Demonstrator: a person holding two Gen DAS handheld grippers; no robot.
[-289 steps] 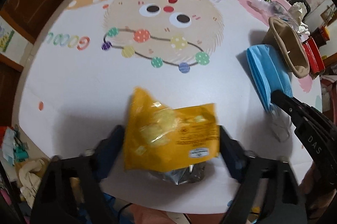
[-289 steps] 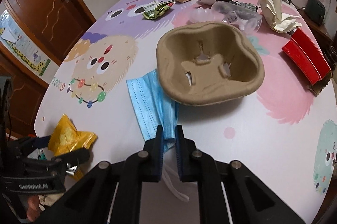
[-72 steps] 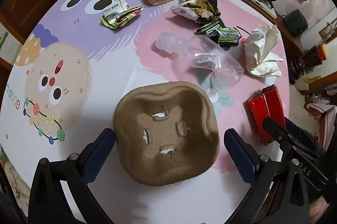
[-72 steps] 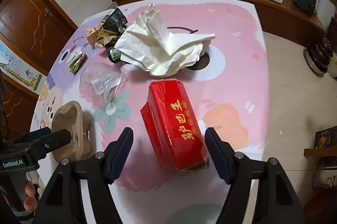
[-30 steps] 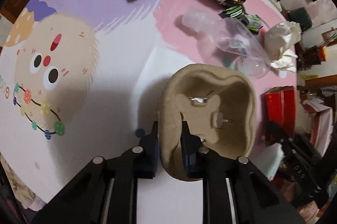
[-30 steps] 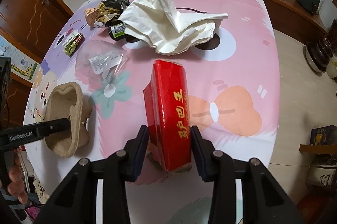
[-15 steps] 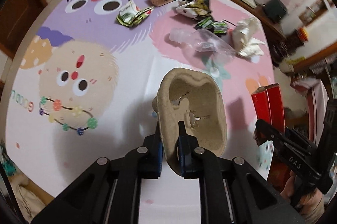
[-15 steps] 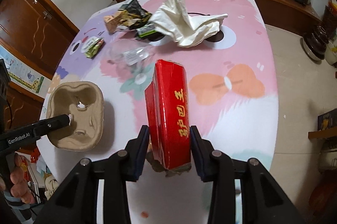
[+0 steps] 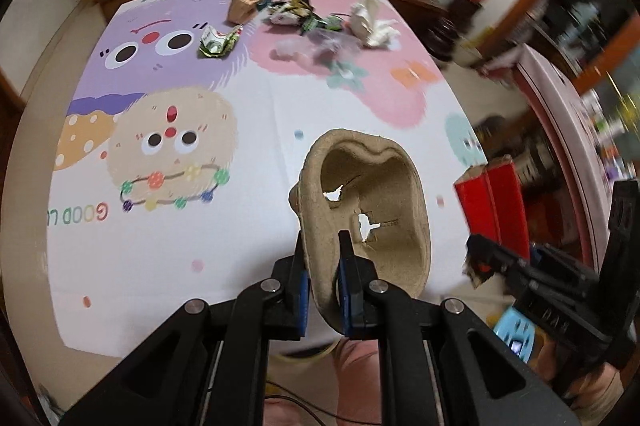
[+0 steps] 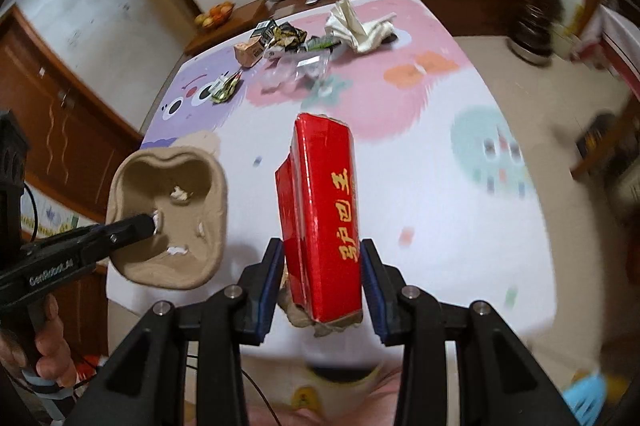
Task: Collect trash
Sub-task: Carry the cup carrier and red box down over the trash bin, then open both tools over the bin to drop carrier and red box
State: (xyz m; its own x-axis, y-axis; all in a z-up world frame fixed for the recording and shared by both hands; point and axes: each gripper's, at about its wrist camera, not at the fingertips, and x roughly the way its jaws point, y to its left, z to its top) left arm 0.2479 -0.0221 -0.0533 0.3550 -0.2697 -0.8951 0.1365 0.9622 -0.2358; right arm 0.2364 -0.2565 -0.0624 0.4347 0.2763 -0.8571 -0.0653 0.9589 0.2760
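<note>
Gold Chinese characters run down the face of the red box (image 10: 326, 210); their reading cannot be made out with certainty. White lettering on the arm of the left gripper (image 10: 154, 222) reads "GenRobot.AI", partly blurred. In the left wrist view, multicoloured letters printed on the worktop (image 9: 280, 106) cover spell "GOOD L", appearing upside down and cut off at the left edge. Raised letters on the right gripper (image 9: 474, 258) body are too blurred to read. The small wrappers at the far end carry print too small to tell.
</note>
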